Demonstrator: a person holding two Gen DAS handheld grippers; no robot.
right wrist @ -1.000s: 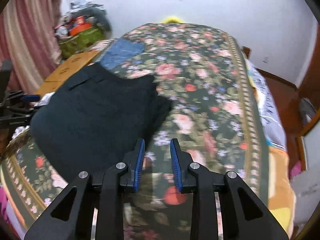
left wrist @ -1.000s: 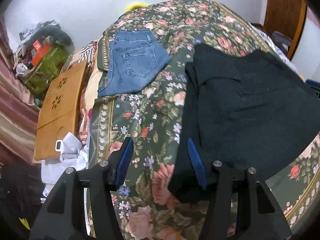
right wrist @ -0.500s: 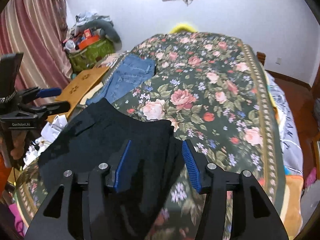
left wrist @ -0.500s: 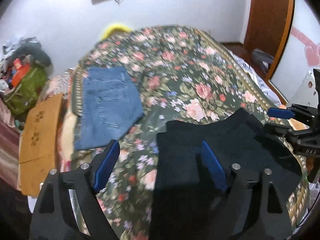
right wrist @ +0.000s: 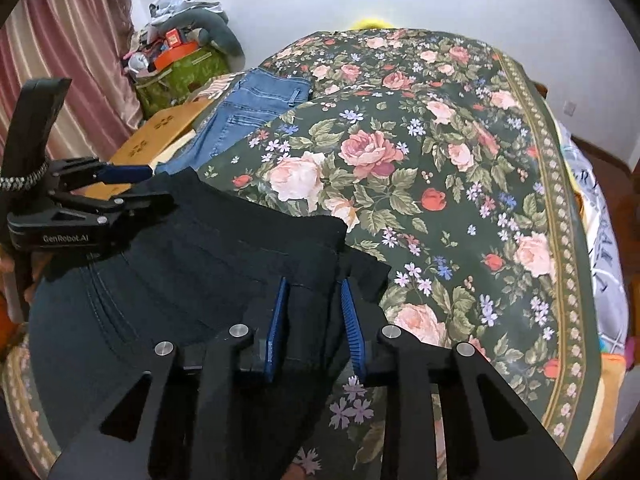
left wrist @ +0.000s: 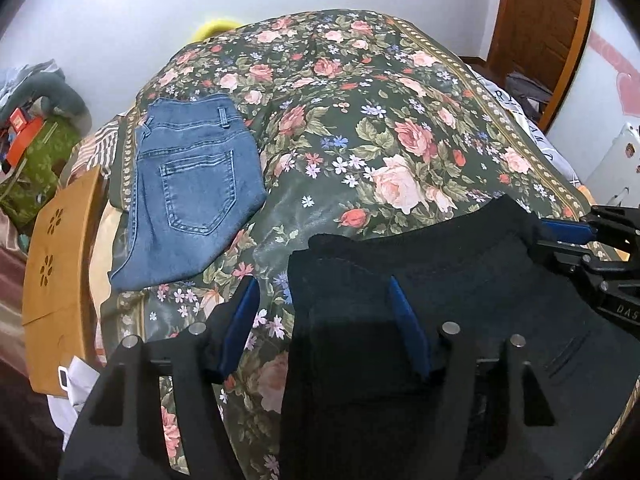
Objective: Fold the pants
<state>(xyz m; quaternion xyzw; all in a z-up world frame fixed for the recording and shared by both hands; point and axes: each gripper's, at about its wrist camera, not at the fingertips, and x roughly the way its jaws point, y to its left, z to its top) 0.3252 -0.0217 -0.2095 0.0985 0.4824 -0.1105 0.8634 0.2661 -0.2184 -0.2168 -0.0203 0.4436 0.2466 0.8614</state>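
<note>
Nearest, the black pants (left wrist: pixel 460 280) are draped over the bed's near edge, their lower part cut off by the frame. A folded corner is pinched in the right gripper (right wrist: pixel 314 320), whose jaws have just been closing. Cloth lies between the left gripper's (left wrist: pixel 324 320) half-wide, just-closing jaws; grip cannot be told. Beyond, open floral bedspread (right wrist: pixel 440 140) is seen, with folded denim jeans (left wrist: pixel 192 184) at its far left edge.

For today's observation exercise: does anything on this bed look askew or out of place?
The black pants are askew: their folded edge runs slanted, with one corner jutting out unevenly. The folded jeans lie neatly. Nothing is spilled or damaged.
</note>
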